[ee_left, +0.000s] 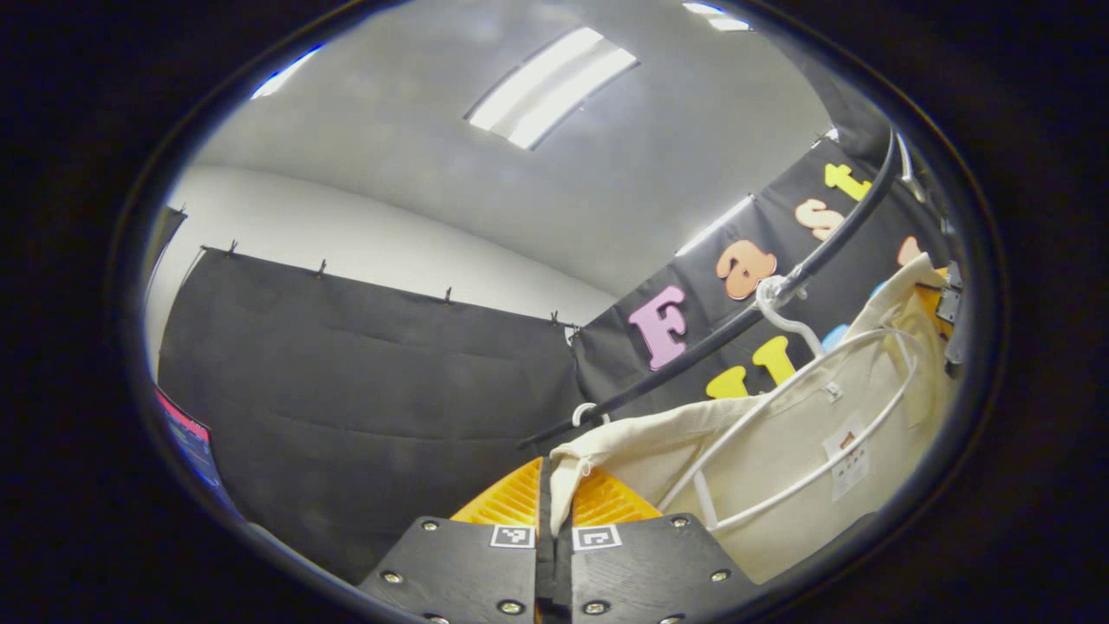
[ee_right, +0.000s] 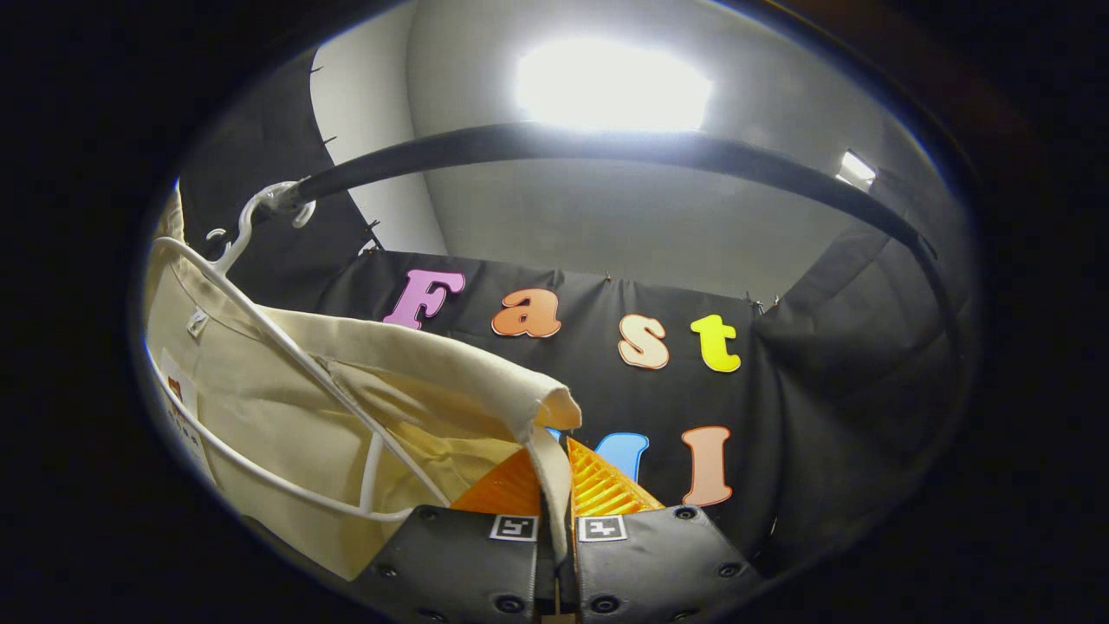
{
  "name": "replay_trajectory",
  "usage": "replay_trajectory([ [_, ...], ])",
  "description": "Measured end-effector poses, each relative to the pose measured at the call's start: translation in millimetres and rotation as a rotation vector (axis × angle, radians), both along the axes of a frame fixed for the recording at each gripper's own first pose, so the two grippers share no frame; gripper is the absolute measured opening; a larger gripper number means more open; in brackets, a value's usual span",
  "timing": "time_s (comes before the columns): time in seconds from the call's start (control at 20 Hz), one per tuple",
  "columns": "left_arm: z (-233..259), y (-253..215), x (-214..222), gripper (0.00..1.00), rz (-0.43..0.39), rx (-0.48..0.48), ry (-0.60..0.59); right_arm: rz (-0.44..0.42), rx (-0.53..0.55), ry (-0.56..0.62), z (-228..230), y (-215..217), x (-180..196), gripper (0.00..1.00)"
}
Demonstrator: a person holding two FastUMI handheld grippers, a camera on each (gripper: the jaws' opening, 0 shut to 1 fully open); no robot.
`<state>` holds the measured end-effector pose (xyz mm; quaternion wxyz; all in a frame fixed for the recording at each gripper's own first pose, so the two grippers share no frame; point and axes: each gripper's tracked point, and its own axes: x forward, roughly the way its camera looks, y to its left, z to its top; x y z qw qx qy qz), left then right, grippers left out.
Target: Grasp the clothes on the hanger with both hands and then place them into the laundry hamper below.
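A cream garment hangs on a white hanger hooked over a black rail. In the left gripper view my left gripper is shut on the garment's near shoulder edge, the cloth pinched between both fingers. The right gripper view has the same cream garment at the left, on the white hanger that hooks over the rail. My right gripper is shut on the garment's other shoulder edge, a fold of cloth running down between its fingers.
The black rail curves overhead across both views, close above the grippers. Black cloth walls close the booth behind and to the sides. Ceiling lights glare above. A small white hook also sits on the rail near the left gripper.
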<state>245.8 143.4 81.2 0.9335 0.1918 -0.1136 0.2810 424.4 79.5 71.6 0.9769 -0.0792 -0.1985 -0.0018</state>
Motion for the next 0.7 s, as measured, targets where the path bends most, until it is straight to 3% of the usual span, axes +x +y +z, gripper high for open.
replay_trajectory([
  [0.25, 8.9, 7.7, 10.3, 0.00, -0.042, 0.016, -0.021, 0.070, 0.035, 0.062, -10.6, 13.1, 21.6, 0.02],
  [0.7, 0.8, 26.9, 66.3, 0.00, -0.134, 0.011, 0.005, 0.215, 0.081, 0.184, -37.0, 42.1, 69.6, 0.02],
])
